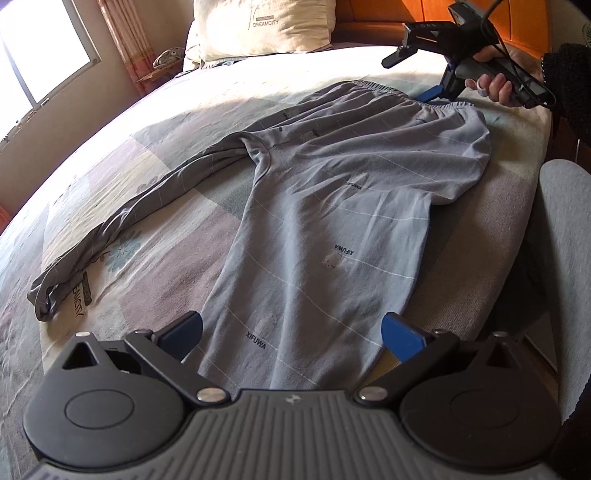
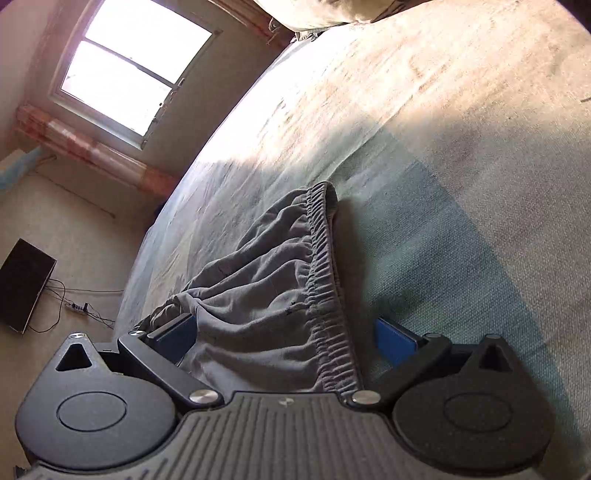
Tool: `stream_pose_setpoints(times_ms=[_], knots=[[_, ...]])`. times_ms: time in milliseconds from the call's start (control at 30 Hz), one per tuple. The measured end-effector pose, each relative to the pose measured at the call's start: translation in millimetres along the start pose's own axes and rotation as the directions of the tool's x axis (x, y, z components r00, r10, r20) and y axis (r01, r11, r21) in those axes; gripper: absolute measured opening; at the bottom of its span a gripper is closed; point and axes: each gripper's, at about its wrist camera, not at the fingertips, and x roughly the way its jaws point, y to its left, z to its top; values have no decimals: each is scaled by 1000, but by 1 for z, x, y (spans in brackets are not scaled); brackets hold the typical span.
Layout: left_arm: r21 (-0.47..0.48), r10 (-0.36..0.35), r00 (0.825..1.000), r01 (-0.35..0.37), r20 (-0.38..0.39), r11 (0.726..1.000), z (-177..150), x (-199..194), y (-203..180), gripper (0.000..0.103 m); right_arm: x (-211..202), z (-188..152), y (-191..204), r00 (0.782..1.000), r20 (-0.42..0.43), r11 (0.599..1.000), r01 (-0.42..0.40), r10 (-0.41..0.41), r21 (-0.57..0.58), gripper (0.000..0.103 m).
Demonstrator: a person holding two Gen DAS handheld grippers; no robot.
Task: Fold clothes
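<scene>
Grey trousers (image 1: 332,206) flat on bed (image 1: 155,122); waistband (image 2: 325,280) at 12 o'clock. Left gripper (image 1: 291,338) wide, straddling leg hem. Right gripper (image 2: 286,338) wide over waistband; bare sheet at 3 o'clock.

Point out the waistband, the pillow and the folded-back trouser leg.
waistband (image 2: 325,258), right wrist view, mid elastic.
pillow (image 1: 258,26), left wrist view, printed face.
leg (image 1: 122,218), left wrist view, mid length.

The right gripper (image 2: 286,338) hangs spread wide over the grey trousers (image 2: 266,266). Their elastic waistband (image 2: 325,258) runs between its fingers, on the bed (image 2: 461,184).
</scene>
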Motion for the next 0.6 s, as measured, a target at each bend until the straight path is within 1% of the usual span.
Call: stream_pose_setpoints(times_ms=[100,167,233,333,400,500,600], knots=[[-9,-1,1000,1,-2,1000,7,8,0,102,19,20,-2,999,-3,999,-35,35,20,103],[-15,-10,1000,10,5,1000,11,11,-1,102,26,27,-3,999,-3,998,-51,51,44,103],[-17,-23,1000,23,11,1000,14,13,-2,102,26,25,0,998,-23,998,-55,56,44,103],[-16,-41,999,41,16,999,17,16,-3,102,23,9,6,987,-111,994,-112,113,11,103],[-16,-43,999,43,8,999,19,21,-4,102,25,8,10,985,-134,992,-116,109,-42,103],[-24,-43,999,43,13,999,22,23,-3,102,38,26,9,987,-110,993,-118,115,-22,103],[-32,-44,999,45,23,998,25,23,-1,102,51,39,11,993,-82,995,-92,89,-35,103]])
